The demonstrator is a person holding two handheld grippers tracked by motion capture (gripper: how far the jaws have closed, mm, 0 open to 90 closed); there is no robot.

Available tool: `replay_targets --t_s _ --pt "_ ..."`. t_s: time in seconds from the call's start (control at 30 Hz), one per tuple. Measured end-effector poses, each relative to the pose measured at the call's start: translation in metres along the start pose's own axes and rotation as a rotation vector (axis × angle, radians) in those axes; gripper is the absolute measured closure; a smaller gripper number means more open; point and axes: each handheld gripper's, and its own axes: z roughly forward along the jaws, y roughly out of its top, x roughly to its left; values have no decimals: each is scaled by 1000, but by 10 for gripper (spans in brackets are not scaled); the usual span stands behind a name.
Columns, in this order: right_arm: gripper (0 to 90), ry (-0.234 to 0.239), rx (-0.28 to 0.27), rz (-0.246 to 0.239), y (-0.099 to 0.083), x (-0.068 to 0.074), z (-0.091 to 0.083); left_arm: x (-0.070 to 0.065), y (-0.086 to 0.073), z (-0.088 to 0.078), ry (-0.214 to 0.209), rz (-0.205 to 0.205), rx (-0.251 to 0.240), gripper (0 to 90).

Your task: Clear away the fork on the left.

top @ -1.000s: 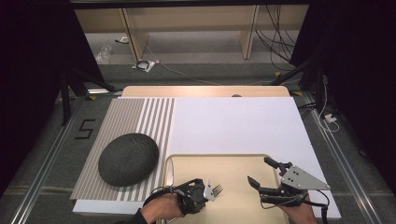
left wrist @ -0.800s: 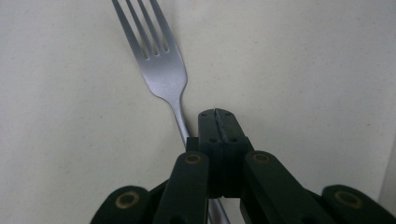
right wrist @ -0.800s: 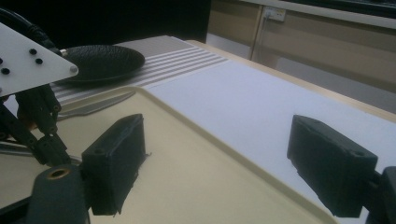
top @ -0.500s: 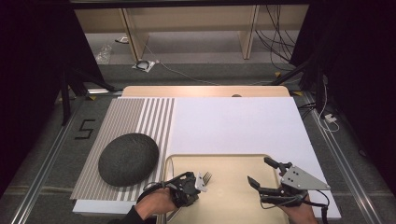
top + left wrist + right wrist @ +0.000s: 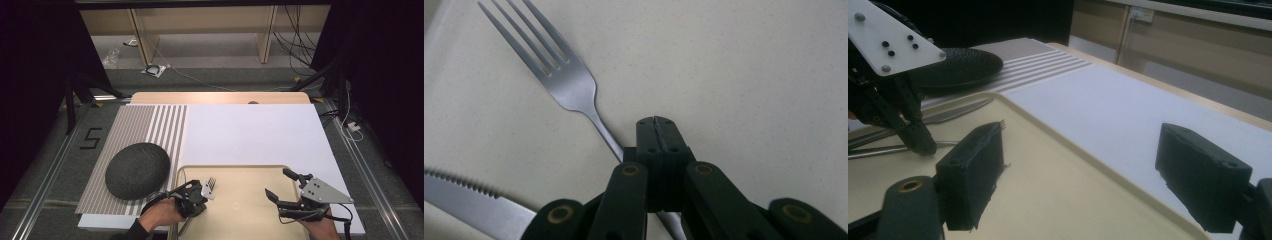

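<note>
A steel fork point(image 5: 211, 184) lies flat on the beige tray point(image 5: 250, 215), tines pointing away from me. My left gripper point(image 5: 201, 193) is shut, and its closed tip point(image 5: 655, 122) rests over the fork's handle point(image 5: 606, 134), which runs underneath the jaws, not between them. A serrated knife point(image 5: 469, 200) lies on the tray beside the fork point(image 5: 559, 75). My right gripper point(image 5: 276, 183) stands open over the tray's right part with nothing between its jaws point(image 5: 1083, 160). From there the left gripper point(image 5: 923, 145) is seen touching down on the fork handle.
A dark grey oval lump point(image 5: 137, 170) sits on the striped mat point(image 5: 150, 125) left of the tray. A white sheet point(image 5: 250, 130) covers the table beyond the tray. The tray has a raised rim point(image 5: 1048, 125). Shelving and cables stand on the floor behind the table.
My left gripper has shifted left and a little away from me, and the fork has slid along with it. The right gripper has stayed put.
</note>
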Motion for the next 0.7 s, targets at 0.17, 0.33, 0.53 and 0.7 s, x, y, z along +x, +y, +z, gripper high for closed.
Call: replay_targets --t_s 0.17,0.33,0.53,0.7 --pt "201 2 0 -2 0 0 0 6 -3 -1 0 -18 7 893" --pt "201 1 0 -1 0 0 0 10 -7 -3 3 -34 13 892" --pt "201 2 1 -2 0 0 0 15 -11 -5 3 -50 17 892" --pt "201 3 0 -2 0 0 0 18 -14 -6 5 -59 19 892"
